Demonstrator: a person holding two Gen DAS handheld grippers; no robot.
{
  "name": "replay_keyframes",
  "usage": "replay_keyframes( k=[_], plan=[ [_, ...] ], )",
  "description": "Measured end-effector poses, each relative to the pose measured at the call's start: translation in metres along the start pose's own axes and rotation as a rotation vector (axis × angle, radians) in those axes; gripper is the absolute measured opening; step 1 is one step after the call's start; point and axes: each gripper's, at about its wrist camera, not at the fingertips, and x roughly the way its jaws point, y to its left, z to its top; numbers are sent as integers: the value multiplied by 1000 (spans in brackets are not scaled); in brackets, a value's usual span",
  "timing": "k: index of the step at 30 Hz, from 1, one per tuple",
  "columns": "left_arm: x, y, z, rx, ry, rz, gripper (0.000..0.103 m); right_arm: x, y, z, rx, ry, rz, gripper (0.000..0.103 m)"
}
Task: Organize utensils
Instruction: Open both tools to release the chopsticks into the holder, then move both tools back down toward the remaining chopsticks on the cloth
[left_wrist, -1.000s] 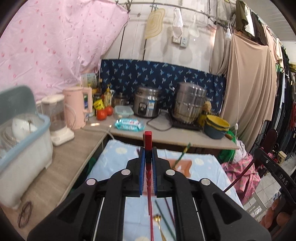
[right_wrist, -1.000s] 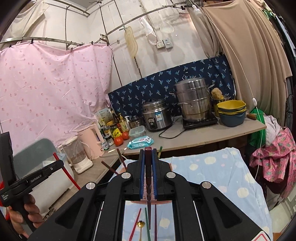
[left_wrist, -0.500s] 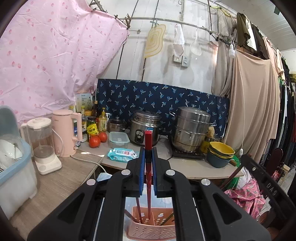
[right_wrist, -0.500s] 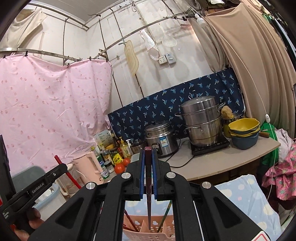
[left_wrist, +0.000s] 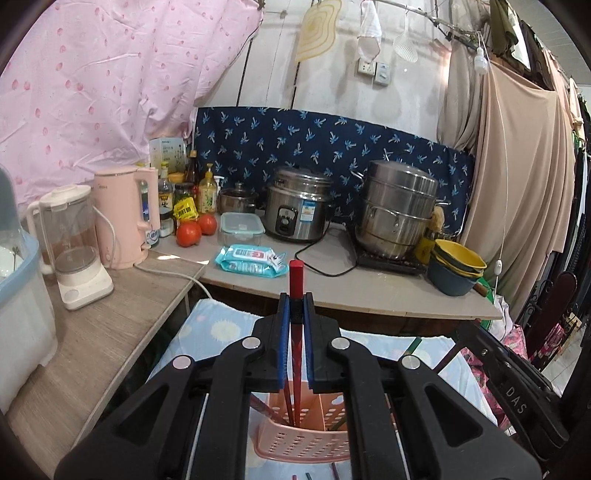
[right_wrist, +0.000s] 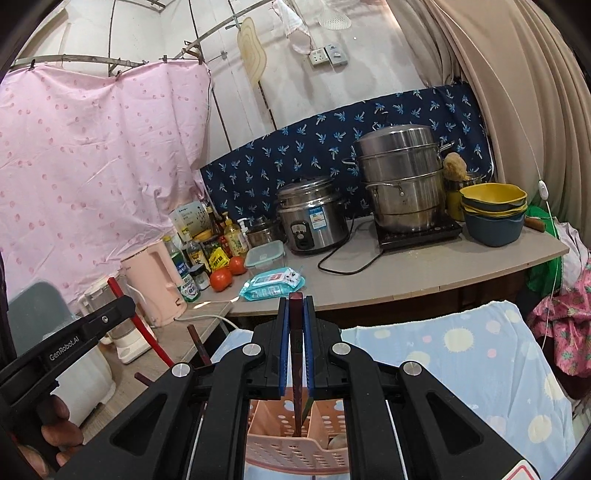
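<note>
Two tongs, each clamped on one chopstick held upright for drop-in: left tongs (left_wrist: 295, 325) w/ red chopstick (left_wrist: 294, 280), right tongs (right_wrist: 295, 325) w/ dark chopstick (right_wrist: 296, 314). Tips already inside pink basket (left_wrist: 295, 441); vertical hold prob. so sticks clear its dividers.

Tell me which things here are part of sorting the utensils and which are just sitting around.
Part of the job:
- left gripper, shut on a red chopstick
- right gripper, shut on a dark chopstick
- pink caddy, both chopsticks pointing down into it

Just sitting around:
- rice cooker
- steamer
- kettle
- tomatoes
- wipes
- bowls
</note>
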Motion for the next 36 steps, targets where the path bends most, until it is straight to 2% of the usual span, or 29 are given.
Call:
replay_keyframes(
  k=[5,7,9,11,19,24,28,36],
  plan=[
    [1,-1,-6,10,9,19,8,3,-1,-6,-2,12,-22,8],
    [-1,-1,-6,13,9,23,11,1,-2,-7,0,1,-32,19],
    [-3,-1,-7,12,4,30,28,-2,-4,-7,6,-8,-37,24],
    [-8,0,-7,10,-6,35,34,-4,-6,-6,9,-8,-37,24],
    [-27,0,-15,39,-13,41,34,-22,-7,-13,-4,-12,-41,25],
    [-41,-2,-33,102,-2,77,39,-37,-7,-27,-9,2,-56,26],
    [-52,1,-50,130,25,99,39,-48,-13,-43,17,37,-62,26],
    [-69,3,-85,148,93,111,39,-72,-4,-91,-26,115,-61,26]
  ],
)
